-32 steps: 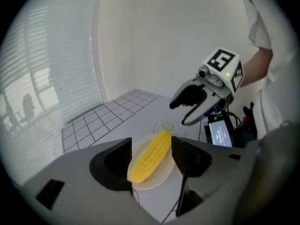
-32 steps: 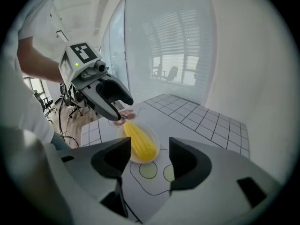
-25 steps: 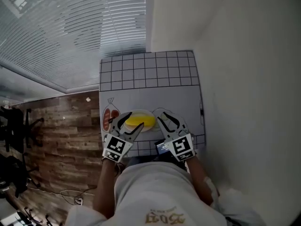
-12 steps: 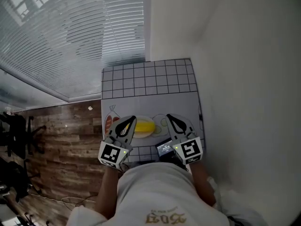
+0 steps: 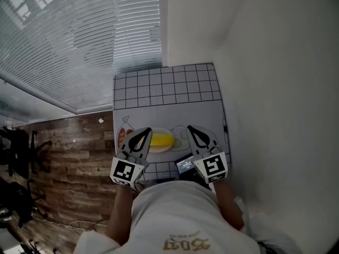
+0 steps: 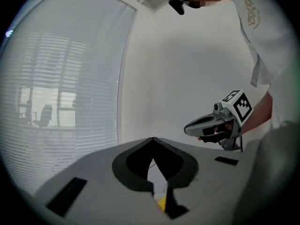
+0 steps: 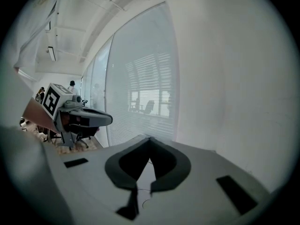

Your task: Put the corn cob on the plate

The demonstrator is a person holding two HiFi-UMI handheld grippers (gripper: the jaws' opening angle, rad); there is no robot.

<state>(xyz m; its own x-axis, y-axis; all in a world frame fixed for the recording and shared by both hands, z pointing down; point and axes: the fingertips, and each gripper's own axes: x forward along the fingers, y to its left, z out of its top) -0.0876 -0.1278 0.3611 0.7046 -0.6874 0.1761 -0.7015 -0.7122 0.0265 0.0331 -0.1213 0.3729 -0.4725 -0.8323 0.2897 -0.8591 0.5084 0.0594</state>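
Note:
The yellow corn cob [image 5: 161, 140] lies on a pale plate [image 5: 159, 151] near the front of the table. My left gripper [image 5: 144, 134] hangs just left of the cob, shut and empty. My right gripper [image 5: 190, 129] hangs to the cob's right, also shut and empty. In the left gripper view the jaws meet at the left gripper's tip [image 6: 152, 138], and a sliver of the yellow cob [image 6: 161, 202] shows below through a gap. That view also shows the right gripper [image 6: 206, 124] from the side. The right gripper's jaws [image 7: 150, 138] are closed, with the left gripper [image 7: 86, 117] visible beside them.
A white mat with a black grid [image 5: 167, 83] covers the table, with food outlines drawn on it, one of them red [image 5: 123, 136]. A small lit screen [image 5: 185, 165] sits by the right gripper. White wall to the right, blinds behind, wood floor [image 5: 74, 157] to the left.
Both grippers have lifted off the plate and drawn slightly apart. Their jaws, open a second ago, are shut now. The corn cob stays on the plate.

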